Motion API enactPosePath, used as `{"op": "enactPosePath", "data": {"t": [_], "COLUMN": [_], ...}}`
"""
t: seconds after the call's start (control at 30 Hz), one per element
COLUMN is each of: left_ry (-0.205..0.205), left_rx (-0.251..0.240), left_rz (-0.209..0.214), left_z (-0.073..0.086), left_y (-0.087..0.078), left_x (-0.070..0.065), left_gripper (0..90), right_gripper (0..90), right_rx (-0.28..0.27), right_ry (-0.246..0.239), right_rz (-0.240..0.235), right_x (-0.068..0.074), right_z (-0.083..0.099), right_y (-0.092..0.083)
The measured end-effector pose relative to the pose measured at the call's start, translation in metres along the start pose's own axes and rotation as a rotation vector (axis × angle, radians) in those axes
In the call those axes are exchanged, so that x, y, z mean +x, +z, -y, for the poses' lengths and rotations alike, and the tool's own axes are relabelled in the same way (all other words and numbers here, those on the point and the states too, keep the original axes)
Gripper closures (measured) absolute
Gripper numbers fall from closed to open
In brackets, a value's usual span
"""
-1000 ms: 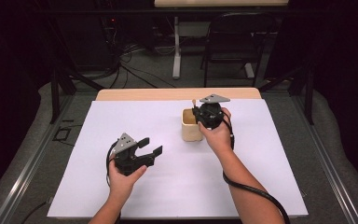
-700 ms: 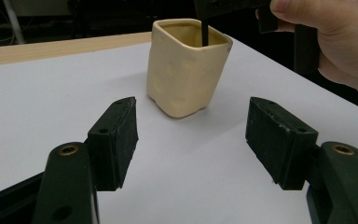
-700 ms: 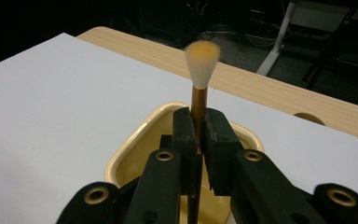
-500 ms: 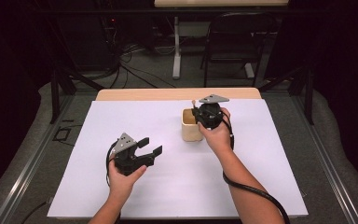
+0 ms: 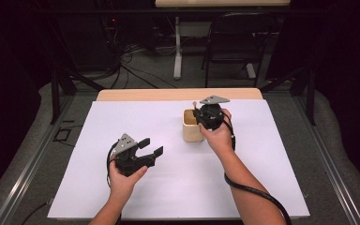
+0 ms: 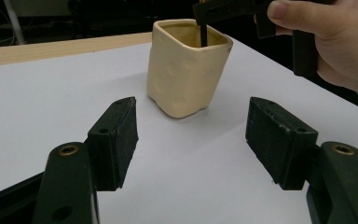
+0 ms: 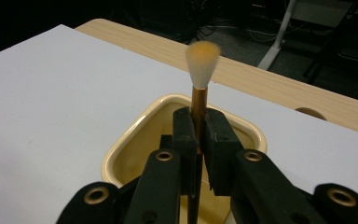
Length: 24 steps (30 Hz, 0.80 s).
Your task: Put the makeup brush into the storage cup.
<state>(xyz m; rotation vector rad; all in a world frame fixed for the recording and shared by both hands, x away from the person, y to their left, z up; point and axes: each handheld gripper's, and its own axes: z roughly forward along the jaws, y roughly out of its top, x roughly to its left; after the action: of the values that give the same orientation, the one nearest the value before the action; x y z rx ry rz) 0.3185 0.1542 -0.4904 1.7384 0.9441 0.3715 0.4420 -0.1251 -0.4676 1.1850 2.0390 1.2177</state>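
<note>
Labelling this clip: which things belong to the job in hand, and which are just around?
In the job:
- brush, clamped in the right tongs
- cream cup beneath it

Just around:
- left tongs, open and idle
- white table sheet
- chair behind

Text on cup [image 6: 186, 70]: none readable
Text on brush [image 7: 200, 84]: none readable
Text on white table cover [image 5: 168, 187]: none readable
Signs, brands, numbers: none readable

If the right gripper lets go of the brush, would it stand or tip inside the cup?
Likely tip: the brush is thin, its handle end down in the wide cream cup. It would probably lean on the rim, bristles up. It looks light, so the squat cup should stay put.
</note>
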Motion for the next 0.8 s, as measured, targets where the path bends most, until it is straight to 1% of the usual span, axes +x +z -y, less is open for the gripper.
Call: {"op": "enactPosePath", "data": {"t": [0.27, 0.3, 0.33, 0.37, 0.8], "left_ry": [0.0, 0.0, -0.001, 0.0, -0.006], "left_rx": [0.0, 0.0, 0.0, -0.001, -0.003], "left_rz": [-0.001, 0.0, 0.0, -0.001, -0.003], "left_z": [0.0, -0.0001, -0.0001, -0.0001, 0.0001], "left_y": [-0.0001, -0.0002, -0.0003, -0.0003, -0.0002], "left_x": [0.0003, 0.0004, 0.0004, 0.0006, 0.0012], "left_gripper": [34.6, 34.6, 34.6, 34.6, 34.6], "right_gripper": [83.7, 83.7, 83.7, 83.7, 83.6], "right_rx": [0.007, 0.02, 0.005, 0.006, 0.035], "right_ry": [-0.004, -0.007, 0.001, 0.002, 0.001], "right_rz": [0.001, 0.008, 0.001, 0.002, 0.003], "right_x": [0.0004, 0.0004, 0.0004, 0.0003, -0.0025], "right_z": [0.0002, -0.0001, 0.0005, 0.0005, 0.0013], "right_y": [0.0004, -0.0001, 0.0013, 0.0013, 0.002]}}
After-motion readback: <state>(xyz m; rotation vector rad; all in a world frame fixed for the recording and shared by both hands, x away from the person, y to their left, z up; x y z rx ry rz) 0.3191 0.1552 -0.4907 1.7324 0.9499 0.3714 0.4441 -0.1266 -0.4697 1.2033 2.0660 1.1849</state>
